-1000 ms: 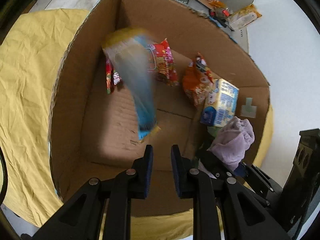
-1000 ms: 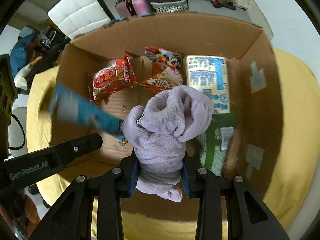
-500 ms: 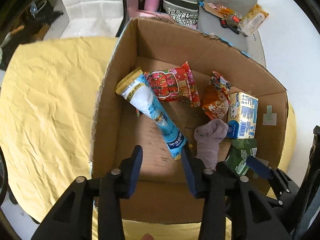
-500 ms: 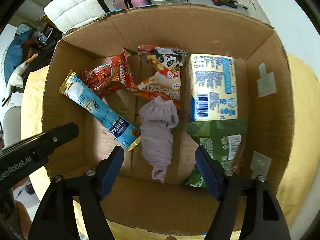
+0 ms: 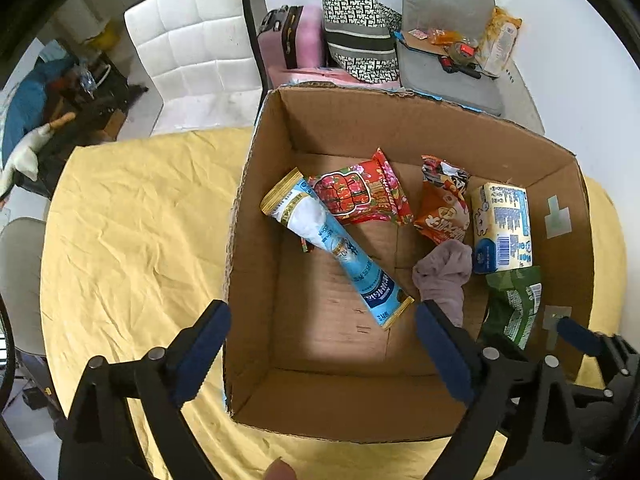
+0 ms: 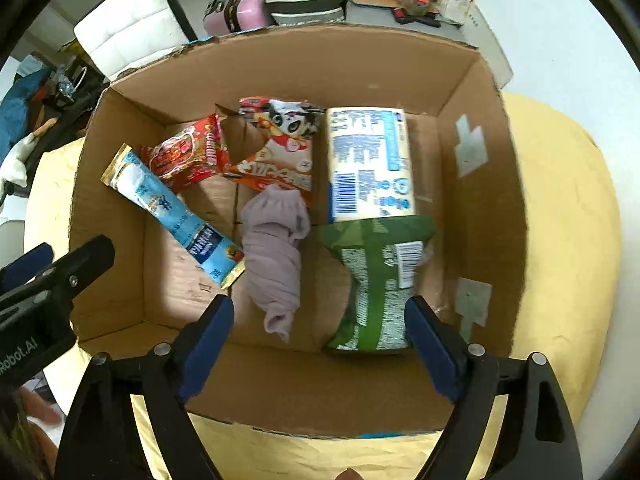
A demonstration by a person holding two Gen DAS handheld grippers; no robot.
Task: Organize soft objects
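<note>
A: Left side first. Yellow cloth (image 5: 132,240) is seen bare and wrinkled left of the cardboard box (image 5: 256,216). The box's left wall stands upright at the cloth's inner edge.

B: Left gripper (image 5: 322,346)?
A: Spread wide, nothing held. It is raised over the box's near-left corner, 1 finger over the cloth, 1 over the box floor.

B: Contents, left to right?
A: 6 items are seen. The blue tube pack (image 5: 336,246) is laid diagonally, its upper end close to the left wall. The red snack bag (image 5: 360,196) is tucked beside that end, toward the far wall. Bare cardboard floor is left open below the tube, at the near-left. Next, the orange panda bag (image 6: 280,152), then the lilac cloth (image 6: 276,256) lying crumpled mid-floor, its top touching the orange bag. The cream-and-blue pack (image 6: 370,164) is set right of those, and the green bag (image 6: 376,280) overlaps its near end.

B: Right wall?
A: A strip of floor is left free between the green bag and the right wall.

B: Right gripper (image 6: 320,338)?
A: Also wide apart and empty, held over the near wall.
</note>
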